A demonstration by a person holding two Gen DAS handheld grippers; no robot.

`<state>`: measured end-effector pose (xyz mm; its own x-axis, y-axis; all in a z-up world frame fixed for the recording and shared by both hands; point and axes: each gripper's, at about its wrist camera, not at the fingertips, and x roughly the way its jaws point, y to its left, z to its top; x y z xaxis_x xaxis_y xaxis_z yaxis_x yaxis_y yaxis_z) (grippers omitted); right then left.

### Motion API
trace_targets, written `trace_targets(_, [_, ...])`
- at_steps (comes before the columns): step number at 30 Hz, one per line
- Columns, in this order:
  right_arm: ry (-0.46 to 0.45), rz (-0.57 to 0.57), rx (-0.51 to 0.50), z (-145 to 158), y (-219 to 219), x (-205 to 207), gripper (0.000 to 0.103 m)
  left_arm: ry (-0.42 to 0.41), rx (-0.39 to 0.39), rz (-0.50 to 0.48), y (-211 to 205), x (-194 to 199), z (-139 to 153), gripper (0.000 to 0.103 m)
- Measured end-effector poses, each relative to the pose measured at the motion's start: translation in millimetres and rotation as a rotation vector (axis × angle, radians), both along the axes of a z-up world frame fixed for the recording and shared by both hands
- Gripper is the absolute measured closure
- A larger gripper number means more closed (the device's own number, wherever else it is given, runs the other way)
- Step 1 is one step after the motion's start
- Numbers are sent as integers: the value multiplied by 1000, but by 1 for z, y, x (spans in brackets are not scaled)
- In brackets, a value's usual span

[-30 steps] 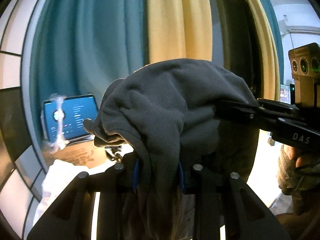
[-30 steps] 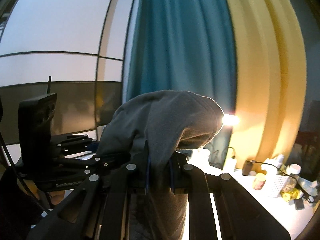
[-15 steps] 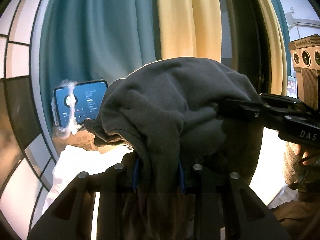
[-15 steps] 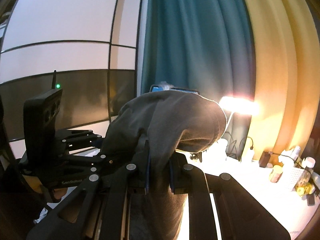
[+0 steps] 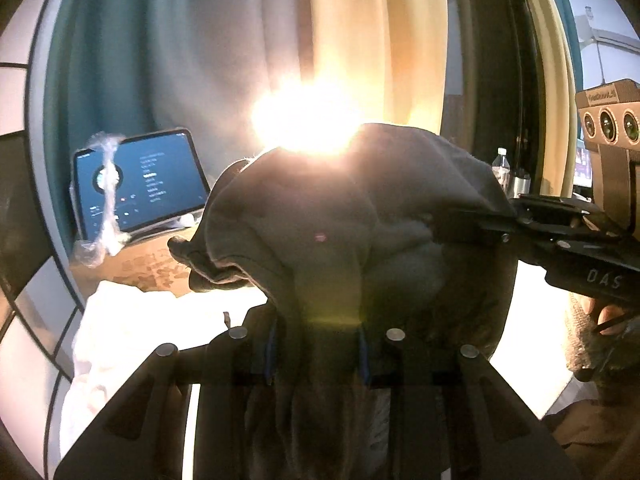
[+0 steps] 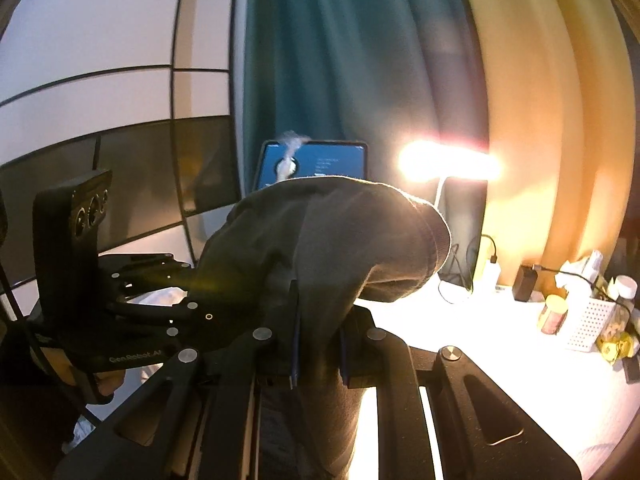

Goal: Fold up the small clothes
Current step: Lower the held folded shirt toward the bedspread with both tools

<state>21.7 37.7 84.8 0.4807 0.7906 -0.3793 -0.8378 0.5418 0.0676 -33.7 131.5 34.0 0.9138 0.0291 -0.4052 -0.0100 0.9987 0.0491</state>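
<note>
— can you see how the left gripper (image 5: 316, 356) grips?
— no, the dark garment (image 5: 360, 220) drapes over its fingers; only their blue edges peek out. same on the right gripper (image 6: 318, 344).
— and the lamp (image 6: 448, 162)?
— pure glare, its shape is lost, and it washes out the tabletop (image 6: 500, 344).
— the tablet (image 5: 148, 184)?
— text too small to read.
— the jars (image 6: 554, 314) at the right?
— blurred, labels unreadable.

The white, brightly lit tabletop (image 6: 500, 360) carries a glowing desk lamp (image 6: 448, 162) at its far edge. Near the far right corner stand a white perforated plastic basket (image 6: 588, 322), a small brown jar (image 6: 554, 312) just beside it and a black charger block (image 6: 525, 282). Crumpled white cloth (image 5: 116, 336) lies toward the left edge.
</note>
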Motion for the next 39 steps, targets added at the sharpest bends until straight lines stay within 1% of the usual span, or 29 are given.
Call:
trace_targets(7, [46,-29,-27,-16,1,28,87,52,3,-28,1,31,-11,75])
trace_targets(12, [88,-34,-61,-33,8,53,87,101,0,-37,4,53,-25,75])
trace_targets(23, [188,-30,-114,-75,32,101,87,208,-54,-25,24,92,-58,75])
trace_targets(26, [216,-24,-135,-89,40,114,87,249,-69,-22,30,104,-69,75])
trace_targets(31, [268,-24,-173,-113,50,133,87,301,-87,-24,36,119,-84,75])
trace_targets(37, [326,-32,-195,-136,57,153,87,363,-118,-26,50,137,-102,75])
trace_targets(39, [349,-26,-218,-147,63,160,87,387,-126,-25,54,143,-107,75])
